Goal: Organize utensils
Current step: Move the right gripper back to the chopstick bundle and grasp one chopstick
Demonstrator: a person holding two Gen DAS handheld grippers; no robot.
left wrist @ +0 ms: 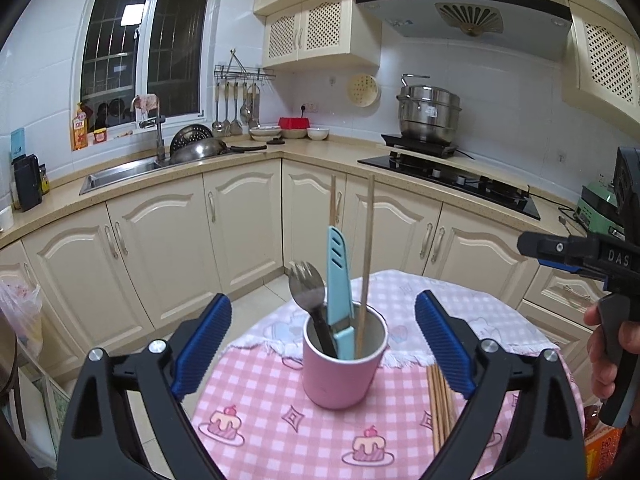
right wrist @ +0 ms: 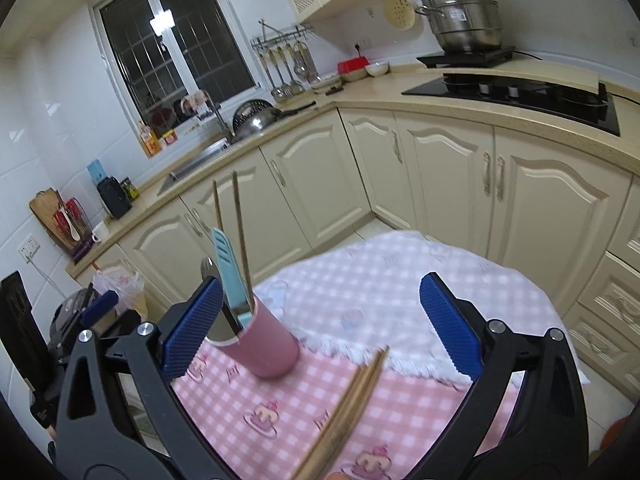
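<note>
Pink cup (left wrist: 345,364) stands mid-table (left wrist: 256,420) w/ spoon (left wrist: 306,280), blue knife (left wrist: 339,280) & two chopsticks (left wrist: 368,248) inside. More chopsticks (right wrist: 352,400) lie beside it. Left gripper (left wrist: 323,344) & right gripper (right wrist: 320,328) both spread wide, holding nothing.

Pink cup (left wrist: 343,364), light-blue knife sheath (left wrist: 339,276), pink-checked tablecloth (left wrist: 272,392), seemingly cake-printed.

A steel steamer pot (left wrist: 429,114) sits on the hob (lid on); a wok (left wrist: 200,148) lies beside the sink (left wrist: 120,174).
</note>
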